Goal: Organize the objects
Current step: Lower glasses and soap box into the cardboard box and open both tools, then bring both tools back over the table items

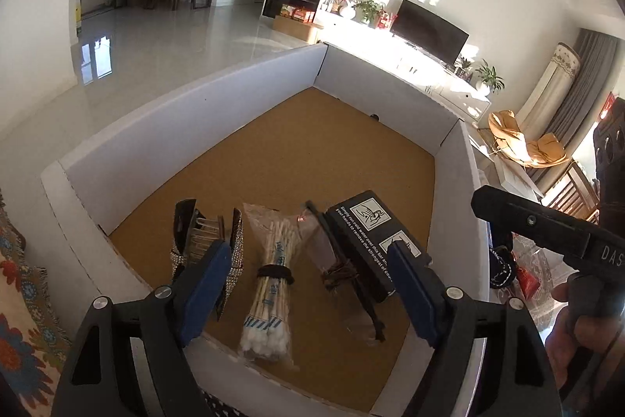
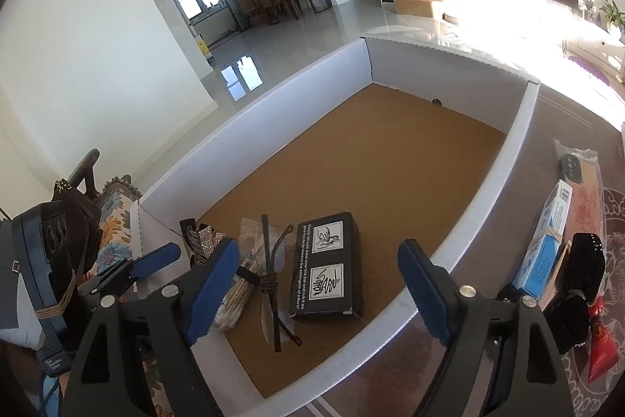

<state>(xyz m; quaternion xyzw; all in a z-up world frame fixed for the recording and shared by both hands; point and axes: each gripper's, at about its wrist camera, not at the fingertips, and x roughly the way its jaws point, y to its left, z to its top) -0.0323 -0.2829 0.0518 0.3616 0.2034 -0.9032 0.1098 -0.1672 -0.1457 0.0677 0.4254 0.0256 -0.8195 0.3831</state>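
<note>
1. Left wrist view: The left tongs (image 1: 308,284) are wide open and hold nothing. They hang over the near end of a big white box (image 1: 187,104) with a brown floor.
2. Four things lie in a row in the near part of the box. From left to right they are a sparkly clip (image 1: 230,245), a bag of swabs (image 1: 269,284), a thin dark thing in a clear bag (image 1: 336,268) and a black carton (image 1: 369,225).
3. The far part of the box is bare. The other tool shows at the right edge, with a hand behind it.
4. Right wrist view: The right tongs (image 2: 318,288) are wide open too, and hold nothing. They hang over the near right side of the box (image 2: 293,92).
5. The carton (image 2: 328,260) lies flat just past the tongs. The clear bag (image 2: 269,284) is just left of it, then the swabs (image 2: 238,284), then the clip (image 2: 207,237).
6. More things wait outside the box on the surface (image 2: 527,143) at the right. I see a blue and white pack (image 2: 547,245), a flat pink bag (image 2: 582,190), a black thing (image 2: 582,268) and a red pouch (image 2: 601,350).
7. I think the job is part done. Four things are neat in the box. The ones at the right are not in yet. The right tongs are nearer to them.
</note>
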